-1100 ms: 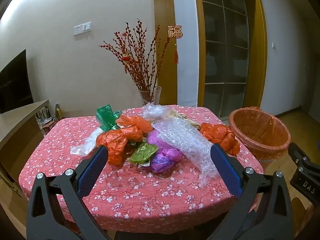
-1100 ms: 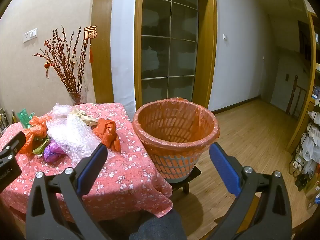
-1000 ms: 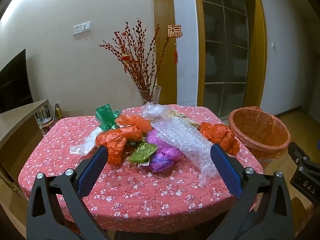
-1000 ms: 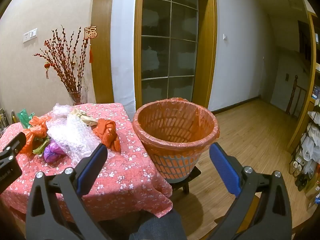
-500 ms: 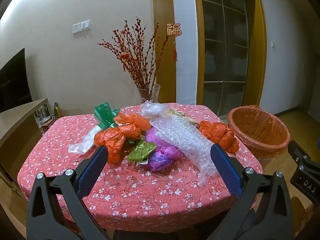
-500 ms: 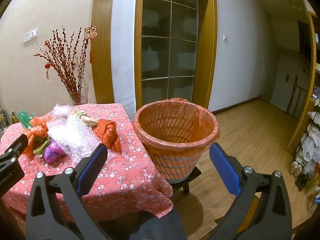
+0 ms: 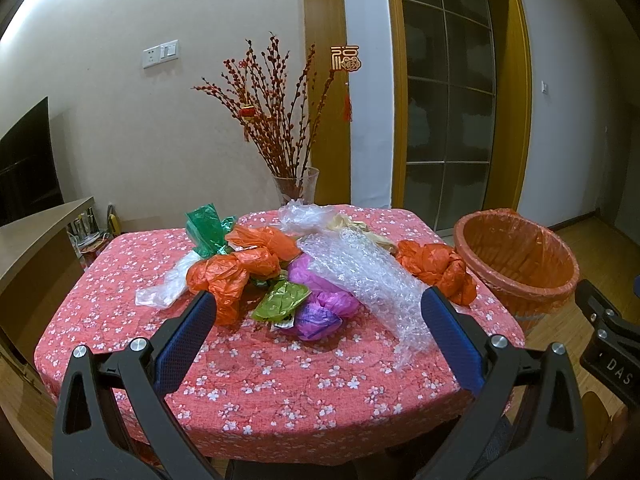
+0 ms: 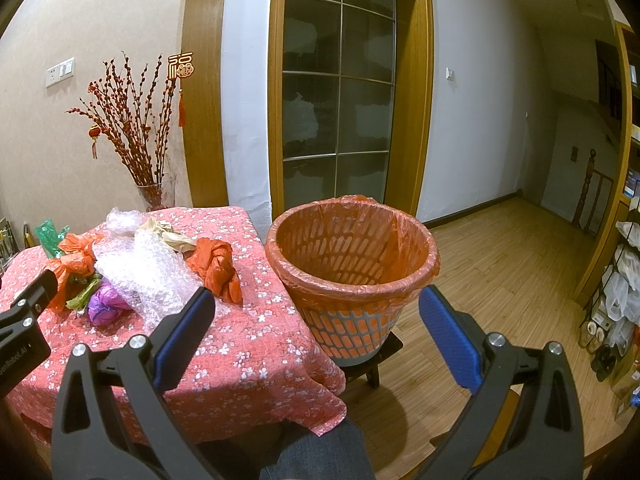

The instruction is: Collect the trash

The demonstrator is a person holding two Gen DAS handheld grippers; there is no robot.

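A: How are the two tools held?

B: The left gripper (image 7: 318, 312) is spread wide with nothing between its blue pads, and it is pointed at the table from the near edge. The right gripper (image 8: 316, 308) is spread just as wide and is equally empty; the waste basket (image 8: 352, 280) is framed between its fingers.

A: Where is the trash found?

B: A heap is piled at the middle of the table (image 7: 280, 380), which is covered by a red cloth printed with small white blossoms. A sheet of bubble wrap (image 7: 360, 272) is draped toward 4 o'clock of the heap. Purple bags (image 7: 320, 312) and a green wrapper (image 7: 282, 300) are seen at its 6 o'clock side, orange bags (image 7: 232, 272) at 9 o'clock, a green bag (image 7: 206, 232) at 11 o'clock. A knotted orange bag (image 7: 436, 264) is set apart at 3 o'clock, near the table's right edge.

A: And the room?

B: The basket, lined with orange plastic, is placed on a low dark stool (image 8: 376, 356) just beside the table's right side, over a wooden floor (image 8: 500, 272). A glass vase (image 7: 296, 188) of red-budded branches is stood at 12 o'clock against a beige wall. A glazed door in a wooden frame (image 8: 336, 92) is seen behind the basket.
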